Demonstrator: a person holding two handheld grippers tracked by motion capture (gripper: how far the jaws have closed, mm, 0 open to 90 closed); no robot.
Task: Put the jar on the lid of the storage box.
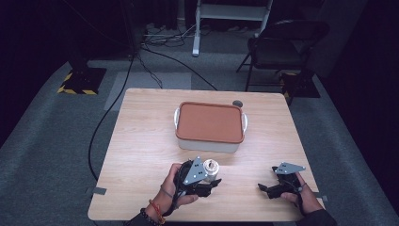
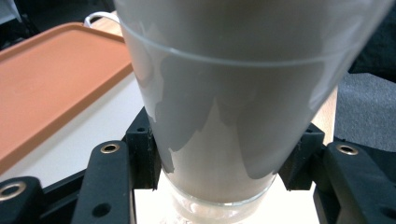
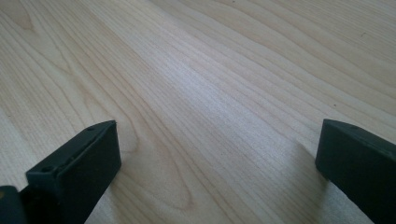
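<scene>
my left tongs [image 1: 212,181] clamp a glass [image 2: 224,107], clear and tapered, milky white inside with streaks down its wall, just in front of the box [image 1: 210,141]. my right tongs [image 1: 264,188] gape over bare table [image 3: 224,84].

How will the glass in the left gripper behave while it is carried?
The glass looks smooth and tapers toward its base, so it may slip in the left gripper. It seems partly filled with milky liquid, so probably heavy and quick to spill if tilted. Being glass, likely fragile.
</scene>
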